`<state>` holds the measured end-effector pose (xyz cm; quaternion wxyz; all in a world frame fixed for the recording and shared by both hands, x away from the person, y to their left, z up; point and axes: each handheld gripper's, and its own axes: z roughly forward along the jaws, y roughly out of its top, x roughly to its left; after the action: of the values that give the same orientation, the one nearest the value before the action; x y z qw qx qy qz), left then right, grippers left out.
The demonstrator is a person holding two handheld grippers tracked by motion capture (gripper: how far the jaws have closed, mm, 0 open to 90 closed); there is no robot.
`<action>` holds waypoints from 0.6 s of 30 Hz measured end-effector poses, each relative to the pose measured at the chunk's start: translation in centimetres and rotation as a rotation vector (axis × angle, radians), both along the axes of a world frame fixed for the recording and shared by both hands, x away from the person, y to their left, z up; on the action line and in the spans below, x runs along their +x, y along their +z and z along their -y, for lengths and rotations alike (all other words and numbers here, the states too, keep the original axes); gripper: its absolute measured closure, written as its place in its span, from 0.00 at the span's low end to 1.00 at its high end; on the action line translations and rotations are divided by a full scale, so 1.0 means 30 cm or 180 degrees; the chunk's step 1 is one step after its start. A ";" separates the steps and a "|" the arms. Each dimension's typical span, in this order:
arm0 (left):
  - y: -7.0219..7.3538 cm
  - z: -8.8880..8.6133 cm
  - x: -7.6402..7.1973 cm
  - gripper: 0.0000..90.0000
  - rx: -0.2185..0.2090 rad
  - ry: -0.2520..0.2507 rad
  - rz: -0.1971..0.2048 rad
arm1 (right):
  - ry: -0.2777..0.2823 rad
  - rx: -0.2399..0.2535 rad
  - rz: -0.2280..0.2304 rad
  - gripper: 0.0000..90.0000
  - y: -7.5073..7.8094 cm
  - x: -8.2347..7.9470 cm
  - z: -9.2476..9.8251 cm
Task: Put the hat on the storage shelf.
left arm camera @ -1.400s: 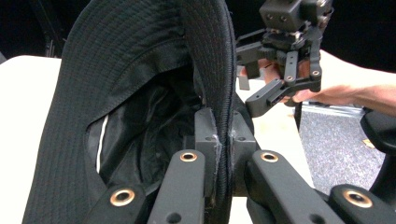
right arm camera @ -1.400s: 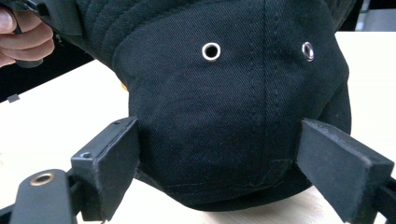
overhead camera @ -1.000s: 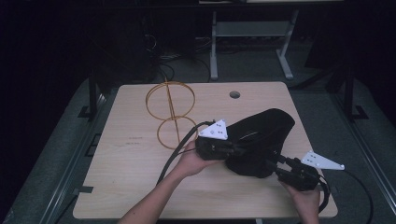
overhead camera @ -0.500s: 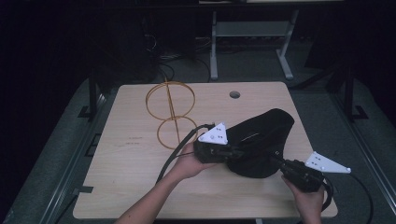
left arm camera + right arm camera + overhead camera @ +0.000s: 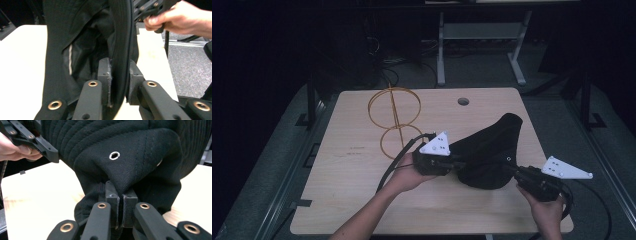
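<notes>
A black fabric hat is held just above the wooden table between both grippers. My left gripper is shut on the hat's stiff brim edge, which runs upright between the jaws of the left gripper. My right gripper grips the hat from the right. In the right gripper view, the right gripper is shut on a fold of crown cloth below a metal eyelet. A gold wire stand rises left of the hat.
A round cable hole lies near the table's far edge. Cables trail from both grippers off the near side. A metal frame stands on the floor behind the table. The other hand and its gripper show beyond the hat.
My right gripper has shifted slightly to the right with the hat's cloth in it. The left gripper has barely moved and keeps its hold on the brim.
</notes>
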<state>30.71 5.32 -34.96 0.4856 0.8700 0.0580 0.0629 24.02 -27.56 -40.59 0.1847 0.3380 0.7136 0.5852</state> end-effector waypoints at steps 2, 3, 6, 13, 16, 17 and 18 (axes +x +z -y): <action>-0.002 -0.015 0.003 0.80 -0.0004 0.0029 -0.0034 | 0.0000 -0.0043 0.0020 0.96 0.014 -0.002 0.004; -0.002 -0.023 0.004 0.79 -0.0007 0.0040 -0.0033 | 0.0011 -0.0058 0.0041 0.96 0.020 -0.001 0.007; -0.005 -0.045 0.000 0.74 -0.0004 0.0082 -0.0054 | 0.0036 -0.0103 0.0061 0.97 0.043 0.001 0.009; -0.021 -0.107 -0.011 0.64 0.0021 0.0181 -0.0063 | 0.0093 -0.0233 0.0070 0.97 0.098 0.013 0.003; -0.030 -0.138 -0.014 0.61 0.0023 0.0236 -0.0087 | 0.0114 -0.0262 0.0042 0.97 0.117 0.020 -0.001; -0.033 -0.148 -0.015 0.60 0.0010 0.0254 -0.0089 | 0.0121 -0.0282 0.0050 0.97 0.123 0.024 -0.001; -0.035 -0.159 -0.016 0.59 0.0021 0.0276 -0.0085 | 0.0130 -0.0271 0.0034 0.97 0.127 0.027 -0.002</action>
<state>30.23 10.07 -36.02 0.4787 0.8690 0.1020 0.0725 24.83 -27.51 -36.76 0.1907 0.3121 0.7436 0.5597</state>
